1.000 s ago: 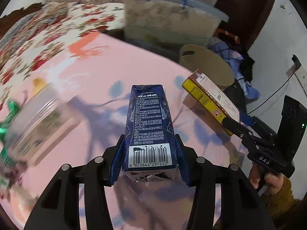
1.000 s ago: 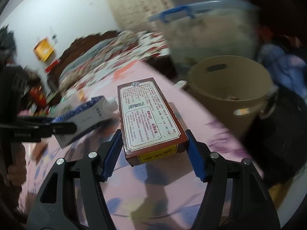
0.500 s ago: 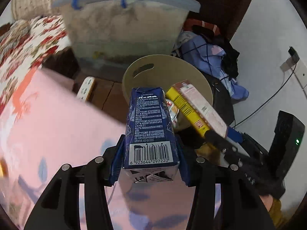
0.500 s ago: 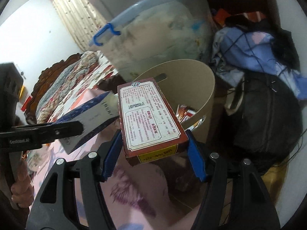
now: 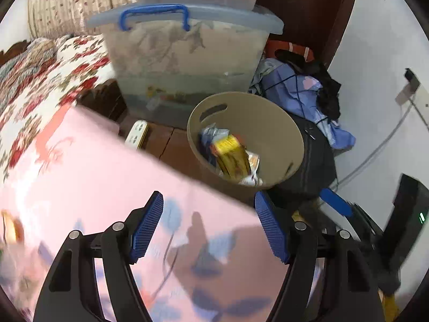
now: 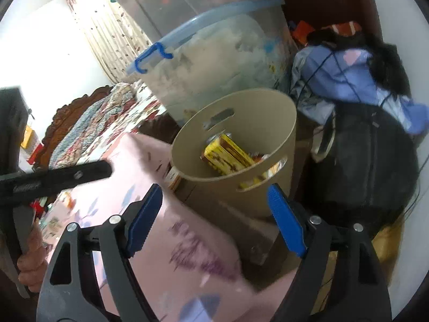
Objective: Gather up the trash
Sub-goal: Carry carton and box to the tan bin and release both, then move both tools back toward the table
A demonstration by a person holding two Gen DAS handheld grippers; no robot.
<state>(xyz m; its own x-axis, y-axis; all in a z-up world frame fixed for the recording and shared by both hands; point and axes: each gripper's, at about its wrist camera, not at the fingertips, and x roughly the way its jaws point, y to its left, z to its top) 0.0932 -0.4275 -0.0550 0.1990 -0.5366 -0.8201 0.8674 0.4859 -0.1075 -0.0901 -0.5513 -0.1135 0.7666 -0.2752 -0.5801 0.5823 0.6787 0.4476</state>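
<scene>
Yellow-and-brown cardboard marks the box (image 6: 228,155) lying tilted inside the tan bin (image 6: 284,134), among crumpled wrappers (image 5: 211,134) that sit at its 10 o'clock in the left wrist view. Whether the blue carton is in there too cannot be made out. The bin is round, with slot handles cut in its wall, and stands on the floor just off the edge of the pink cloth-covered table (image 5: 93,177).

At the bin's 6 o'clock in the right wrist view, the right gripper (image 6: 215,218) has just been opening; its blue pads (image 6: 287,222) stand wide apart with nothing between them. The left gripper (image 5: 209,226) has likewise just been opening, its blue pads (image 5: 146,226) spread and bare over the table's edge, with the bin at its 1 o'clock. In the right wrist view the left gripper's black finger reaches in from 9 o'clock, with the person's hand (image 6: 32,257) below it at 8 o'clock.

Behind the bin, at 11 o'clock, sits a large translucent storage tub (image 5: 187,75) with a blue-handled lid. At the bin's 2 o'clock lies a heap of purple and black clothing (image 5: 303,91) over a dark bag (image 6: 370,161). A floral bedspread (image 5: 40,86) fills the 9 o'clock side, and a white power strip (image 5: 138,132) lies on the floor between table and tub.
</scene>
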